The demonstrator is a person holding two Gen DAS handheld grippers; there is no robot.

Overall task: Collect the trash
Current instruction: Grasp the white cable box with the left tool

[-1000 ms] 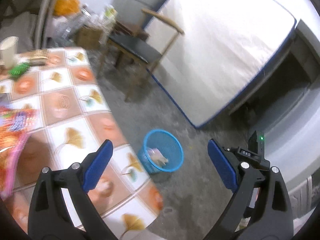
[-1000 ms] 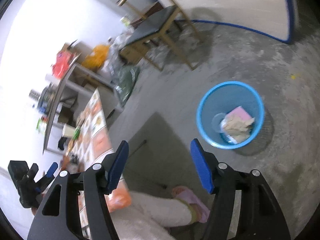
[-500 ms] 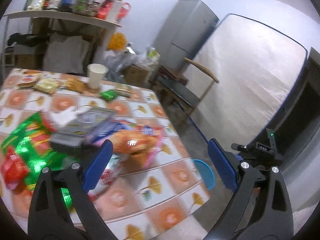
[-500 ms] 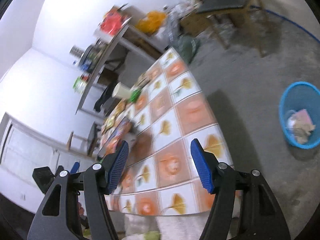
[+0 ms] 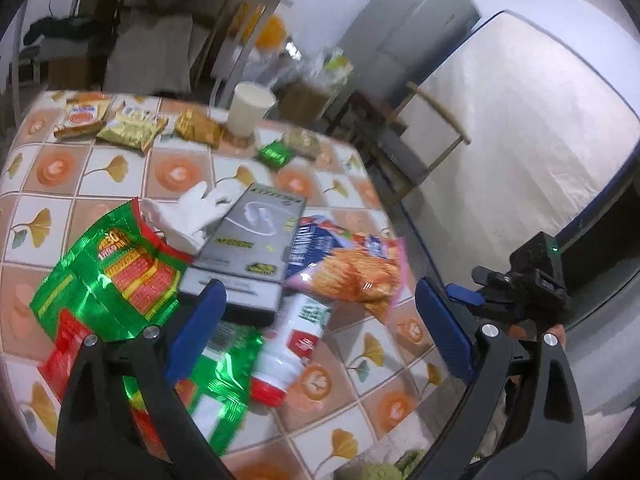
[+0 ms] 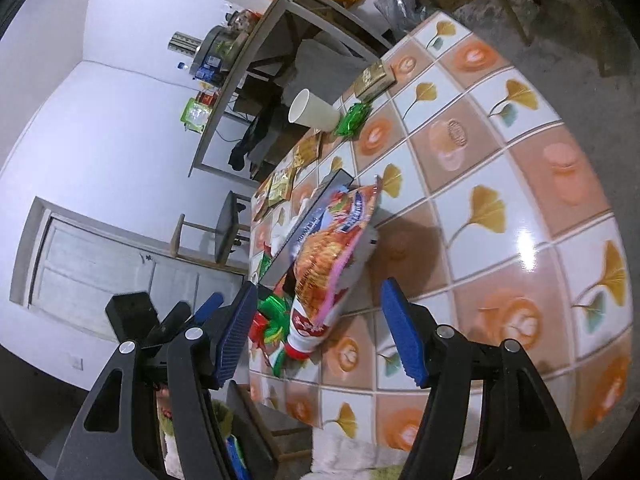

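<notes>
While both tongs hang spread and empty over the near edge, the scene reads so:

Table: tiled cloth, orange flowers and yellow ginkgo leaves; trash heaped toward its near-left part, the right side bare.
Green bag: largest wrapper, shiny green and red, at the near-left edge; red and yellow print, too blurred to read.
Box: flat grey pack with a clear window, mid-table, lying on the green bag; small yellow-green logos, not legible.
Orange bag: snack bag with pink rim and a blue panel of white lettering, unreadable; overlaps the box's right side and the bottle.
Bottle: white, red cap, on its side toward the near edge; green and red label, text unclear.
Tissue: crumpled white, touching the box's far-left corner.
Cup: white paper, upright at the far edge.
Small packets: gold and orange, in a row along the far edge left of the cup; print illegible.
Green packet: just right of the cup.
Left tongs: spread, nothing between, above bottle and green bag.
Right tongs: spread, nothing pinched, bottle cap seen between the pads.
</notes>
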